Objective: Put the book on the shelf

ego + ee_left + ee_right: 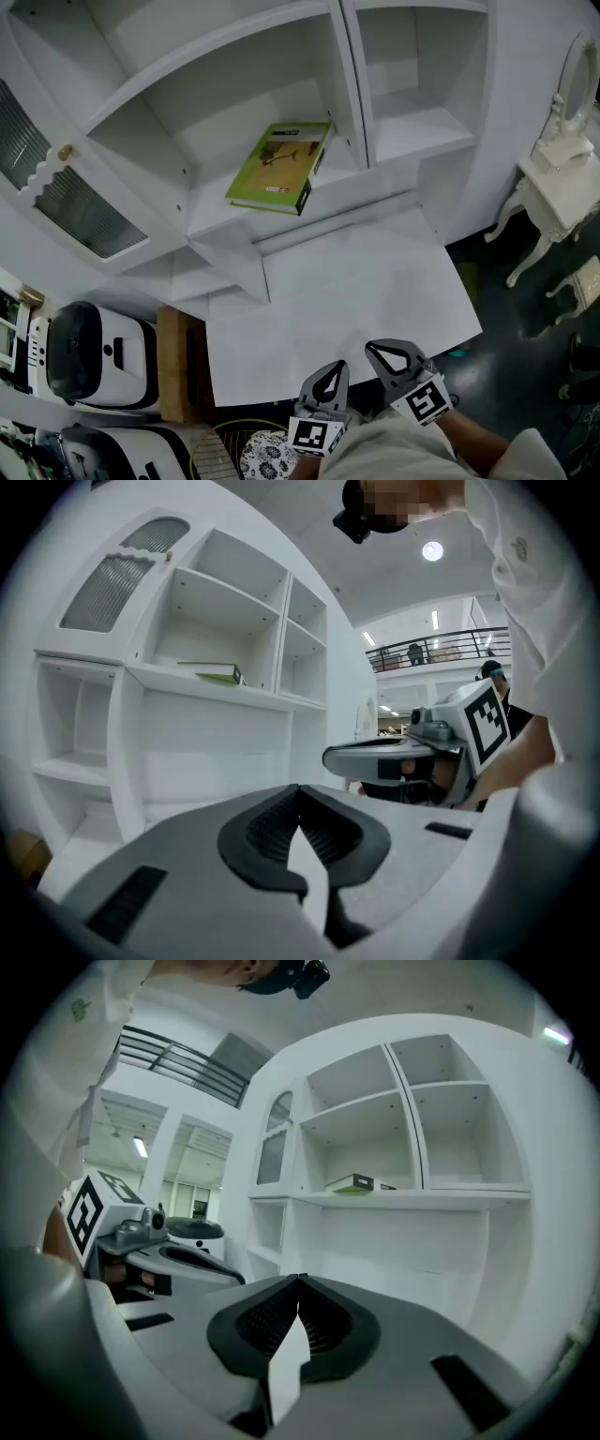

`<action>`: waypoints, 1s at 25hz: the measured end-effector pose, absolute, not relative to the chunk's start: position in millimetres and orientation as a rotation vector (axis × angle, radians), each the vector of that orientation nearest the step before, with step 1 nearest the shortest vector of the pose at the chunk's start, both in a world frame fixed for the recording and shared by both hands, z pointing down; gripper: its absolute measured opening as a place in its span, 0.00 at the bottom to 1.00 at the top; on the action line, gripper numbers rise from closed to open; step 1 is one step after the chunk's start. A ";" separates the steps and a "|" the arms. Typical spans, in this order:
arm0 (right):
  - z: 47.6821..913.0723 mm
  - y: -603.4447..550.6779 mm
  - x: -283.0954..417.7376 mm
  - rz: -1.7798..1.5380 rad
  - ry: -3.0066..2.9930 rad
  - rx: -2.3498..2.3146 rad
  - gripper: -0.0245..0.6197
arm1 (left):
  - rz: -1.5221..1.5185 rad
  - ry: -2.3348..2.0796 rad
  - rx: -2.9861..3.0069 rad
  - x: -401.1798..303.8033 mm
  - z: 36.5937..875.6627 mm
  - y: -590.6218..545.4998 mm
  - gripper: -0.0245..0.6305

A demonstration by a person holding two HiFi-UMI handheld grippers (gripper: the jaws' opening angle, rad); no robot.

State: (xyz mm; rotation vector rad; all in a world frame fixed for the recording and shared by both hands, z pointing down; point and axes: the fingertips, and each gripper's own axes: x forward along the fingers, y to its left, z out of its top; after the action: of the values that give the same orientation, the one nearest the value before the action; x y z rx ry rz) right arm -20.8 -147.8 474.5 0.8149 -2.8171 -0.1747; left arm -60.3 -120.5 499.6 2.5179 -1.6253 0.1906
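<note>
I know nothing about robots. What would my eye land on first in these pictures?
The one spot of colour is a green book lying flat in the wide left compartment of a white shelf unit. Below it, close to the person's body, the left gripper and right gripper sit side by side, both with jaws shut and empty.

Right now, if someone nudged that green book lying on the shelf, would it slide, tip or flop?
The green book lies flat, so it would probably slide, not tip. It looks thin, so likely light and perhaps slightly bendy when lifted.
</note>
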 end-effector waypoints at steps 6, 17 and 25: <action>488.2 -140.0 10.5 -0.136 -2.770 0.843 0.07 | 0.173 -1.646 2.495 -34.9 505.4 -108.6 0.04; 517.0 -65.7 9.4 0.058 -2.825 0.806 0.07 | 0.196 -1.622 2.525 -33.0 511.4 -41.1 0.04; 510.7 7.7 -11.4 0.092 -2.859 0.810 0.06 | 0.153 -1.621 2.509 -57.8 510.7 34.0 0.04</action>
State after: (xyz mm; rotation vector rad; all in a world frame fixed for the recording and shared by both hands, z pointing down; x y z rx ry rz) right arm -11.4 7.7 510.7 0.8099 -2.8585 0.0923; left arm -57.8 34.0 510.7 2.5086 -1.6209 0.1533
